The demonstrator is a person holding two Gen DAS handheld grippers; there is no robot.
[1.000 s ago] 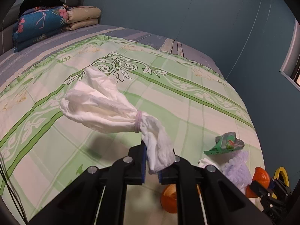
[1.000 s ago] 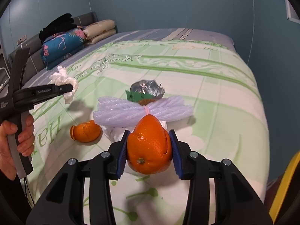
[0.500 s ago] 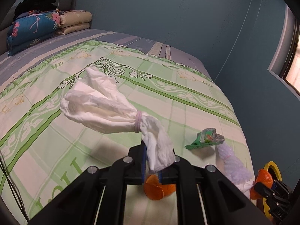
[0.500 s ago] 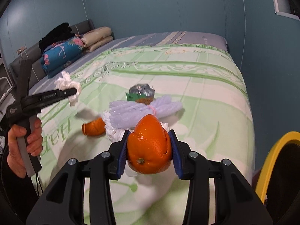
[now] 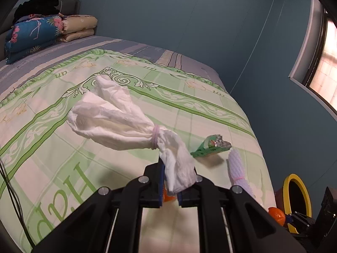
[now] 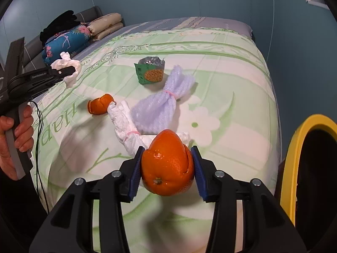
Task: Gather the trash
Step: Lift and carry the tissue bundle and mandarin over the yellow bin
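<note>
Over the bed (image 6: 231, 67) my left gripper (image 5: 179, 181) was pinched shut on the limp, weightless tissue (image 5: 118, 122) by its tail, while my right gripper (image 6: 167, 166), jaws just easing wider, cradled the light, springy peel (image 6: 167, 164) beside the bin (image 6: 294, 147).

The bedspread (image 6: 231, 67) is pale green and cream, with darker green stripes and scrollwork. The peel (image 6: 167, 164) in the lower middle of the right wrist view is bright orange, between blue jaw pads. The tissue bundle (image 5: 118, 120) is white, tied with a pink band. The wrapper (image 6: 150, 71) is green and silver. The bin rim (image 6: 294, 147) is yellow. The walls (image 5: 189, 21) are dark teal.
</note>
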